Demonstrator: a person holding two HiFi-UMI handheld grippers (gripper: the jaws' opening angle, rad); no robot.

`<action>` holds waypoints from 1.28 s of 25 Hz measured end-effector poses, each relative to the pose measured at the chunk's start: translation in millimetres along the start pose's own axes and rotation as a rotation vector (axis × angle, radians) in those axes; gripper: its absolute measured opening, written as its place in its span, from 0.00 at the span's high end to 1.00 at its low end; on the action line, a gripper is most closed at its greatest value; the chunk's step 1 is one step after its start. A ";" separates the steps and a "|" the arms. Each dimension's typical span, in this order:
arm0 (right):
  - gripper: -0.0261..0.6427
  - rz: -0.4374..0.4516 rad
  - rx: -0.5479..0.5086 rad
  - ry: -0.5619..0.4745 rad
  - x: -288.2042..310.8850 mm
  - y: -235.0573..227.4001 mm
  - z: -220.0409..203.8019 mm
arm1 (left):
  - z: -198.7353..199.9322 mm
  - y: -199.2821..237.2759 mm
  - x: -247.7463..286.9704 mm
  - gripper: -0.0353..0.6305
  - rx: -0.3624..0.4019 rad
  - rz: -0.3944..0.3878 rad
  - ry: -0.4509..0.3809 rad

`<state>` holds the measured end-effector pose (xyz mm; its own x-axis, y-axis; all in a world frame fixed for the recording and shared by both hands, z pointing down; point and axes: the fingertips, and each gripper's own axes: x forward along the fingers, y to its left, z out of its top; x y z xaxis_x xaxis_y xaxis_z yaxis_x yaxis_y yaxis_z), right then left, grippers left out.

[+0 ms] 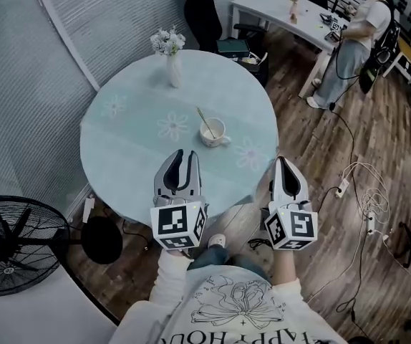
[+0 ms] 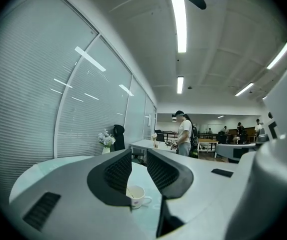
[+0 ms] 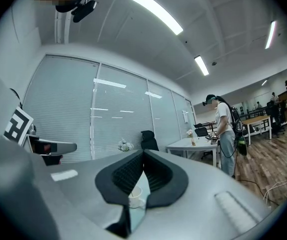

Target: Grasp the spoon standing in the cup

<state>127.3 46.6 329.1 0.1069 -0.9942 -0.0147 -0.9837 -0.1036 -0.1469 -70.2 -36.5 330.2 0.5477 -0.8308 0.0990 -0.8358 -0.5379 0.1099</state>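
Observation:
A white cup (image 1: pixel 213 132) stands right of centre on the round table (image 1: pixel 127 149), which has a pale blue cloth. A thin spoon (image 1: pixel 205 122) leans in it, handle up to the far left. My left gripper (image 1: pixel 185 155) hovers over the table's near part, just short of the cup and to its left, jaws open with nothing between them. In the left gripper view the cup (image 2: pixel 136 196) shows through the gap of the left gripper (image 2: pixel 139 154). My right gripper (image 1: pixel 285 162) hangs off the table's near right edge, shut and empty. The right gripper (image 3: pixel 143 154) also looks toward the cup (image 3: pixel 136 198).
A white vase of flowers (image 1: pixel 170 56) stands at the table's far side. A black floor fan (image 1: pixel 12 242) is at the lower left. A person (image 1: pixel 356 34) stands by a white desk (image 1: pixel 277 6) at the back right. Cables (image 1: pixel 363 192) lie on the wood floor.

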 end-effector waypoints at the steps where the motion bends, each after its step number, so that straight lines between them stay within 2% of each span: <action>1: 0.94 0.000 0.003 0.005 5.0 0.2 -2.4 | -2.6 2.9 4.1 0.83 -0.004 0.000 0.007; 18: 0.94 0.026 0.006 0.097 58.1 -8.4 -36.7 | -38.3 26.2 53.4 0.80 -0.053 0.011 0.088; 32: 0.94 0.135 0.020 0.151 162.8 -39.7 -62.0 | -68.7 37.2 138.3 0.80 -0.076 0.091 0.167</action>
<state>174.8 -113.0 393.9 -0.0503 -0.9924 0.1125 -0.9844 0.0302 -0.1734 -23.0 -161.6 416.0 0.4737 -0.8371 0.2738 -0.8805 -0.4436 0.1671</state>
